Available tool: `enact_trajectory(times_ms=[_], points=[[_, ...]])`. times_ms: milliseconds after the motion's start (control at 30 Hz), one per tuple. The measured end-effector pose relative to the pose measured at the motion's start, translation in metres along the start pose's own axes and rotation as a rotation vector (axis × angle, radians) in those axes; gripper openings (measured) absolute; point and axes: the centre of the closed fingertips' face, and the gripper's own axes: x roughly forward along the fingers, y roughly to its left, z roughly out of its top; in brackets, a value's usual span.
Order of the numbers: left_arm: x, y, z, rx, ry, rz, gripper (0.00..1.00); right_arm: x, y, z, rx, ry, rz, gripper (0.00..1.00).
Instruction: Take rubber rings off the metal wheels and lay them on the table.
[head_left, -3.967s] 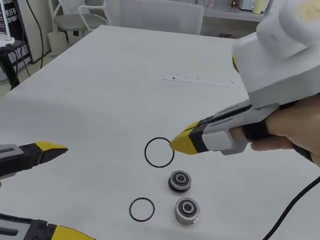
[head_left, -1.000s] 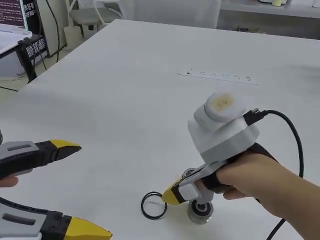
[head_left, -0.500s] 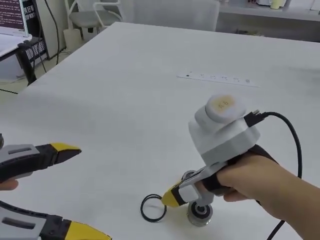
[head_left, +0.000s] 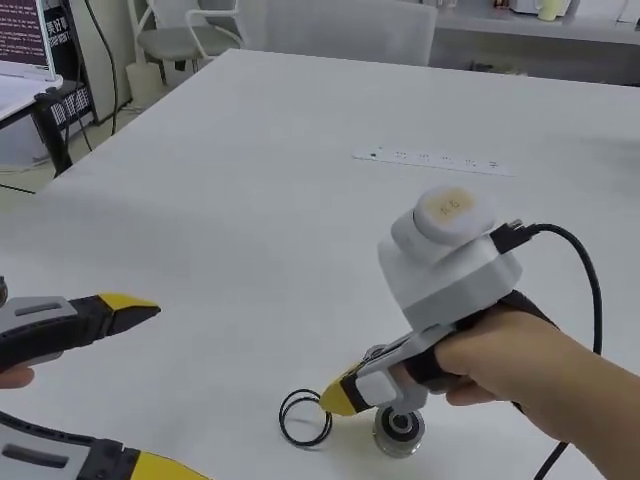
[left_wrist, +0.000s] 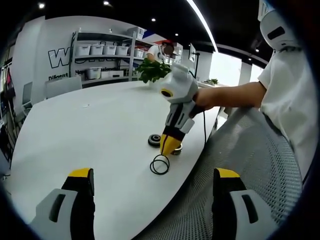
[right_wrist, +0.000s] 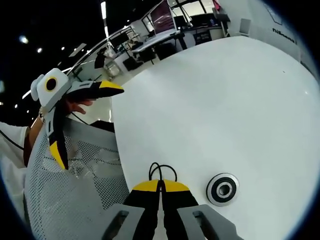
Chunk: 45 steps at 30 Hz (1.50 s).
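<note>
Close to the table's near edge lie rings, perhaps two overlapped; wide bare top beyond; right gripper clenched on one; two wheels just beside; left gripper gaping, off the edge.

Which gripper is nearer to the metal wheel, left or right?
Right. The right gripper is just beside the wheel, jaws shut on a ring. The left gripper is open, far off to the wheel's left in the head view.

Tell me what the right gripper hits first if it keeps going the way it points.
The right gripper meets the rubber rings at its shut tips, perhaps pinching one; then probably the table.
</note>
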Motion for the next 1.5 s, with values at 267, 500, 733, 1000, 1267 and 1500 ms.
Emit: enact_trajectory(times_ms=[267,500,733,1000,1267,1500], points=[[0.0,0.0,0.0,0.001,0.004,0.001,0.98,0.002,-0.003,-0.002,0.008,0.005,-0.007,0.0],[0.0,0.0,0.0,-0.002,-0.002,0.003,0.98,0.003,-0.004,-0.002,0.008,0.007,-0.011,0.0],[0.0,0.0,0.0,-0.004,-0.004,0.003,0.98,0.006,-0.008,-0.004,0.013,0.01,-0.024,0.0],[0.0,0.001,0.0,-0.007,-0.007,0.006,0.98,0.001,-0.004,-0.001,0.02,-0.003,-0.009,0.0],[0.0,0.001,0.0,-0.005,-0.006,0.008,0.98,0.002,0.003,0.0,0.007,0.001,0.012,0.0],[-0.001,0.001,0.0,-0.004,-0.007,0.009,0.98,0.004,0.0,-0.001,0.011,0.003,0.008,0.0]])
